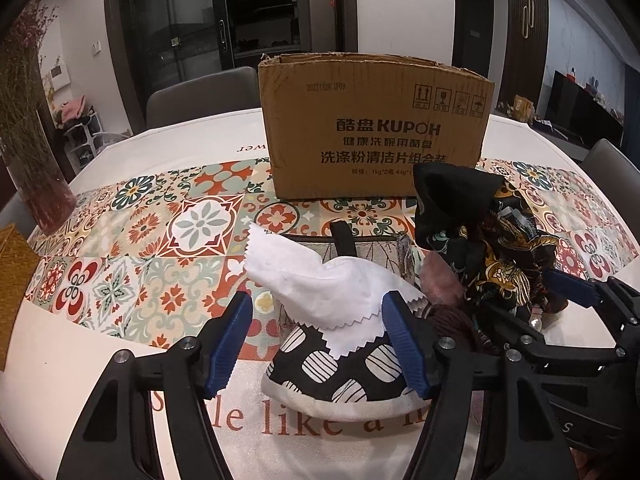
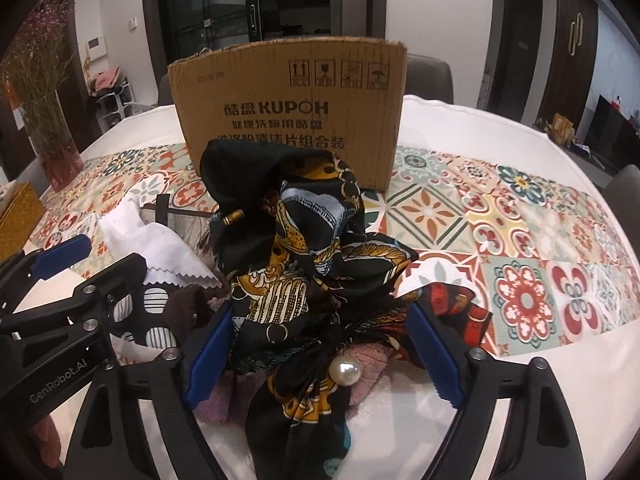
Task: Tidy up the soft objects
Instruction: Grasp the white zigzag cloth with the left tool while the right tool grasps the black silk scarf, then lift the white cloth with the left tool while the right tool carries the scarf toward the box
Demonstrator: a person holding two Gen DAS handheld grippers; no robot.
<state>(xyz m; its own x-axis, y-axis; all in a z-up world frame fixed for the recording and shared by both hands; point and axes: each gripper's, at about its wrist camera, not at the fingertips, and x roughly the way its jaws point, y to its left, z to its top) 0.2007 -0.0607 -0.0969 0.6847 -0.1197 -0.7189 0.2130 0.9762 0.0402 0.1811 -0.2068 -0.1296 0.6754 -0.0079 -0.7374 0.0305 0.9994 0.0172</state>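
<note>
Right hand-held gripper (image 2: 322, 354) straddles silk scarf (image 2: 304, 240).

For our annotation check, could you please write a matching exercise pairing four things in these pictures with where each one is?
Things:
1. white cloth
2. black-and-gold scarf
3. cardboard box
4. vase of dried flowers

Places:
A. far left of the table
B. between the right gripper's open fingers
C. upright behind the pile
D. between the left gripper's open fingers

Pairs: 1-D, 2-B, 3-C, 4-A
</note>
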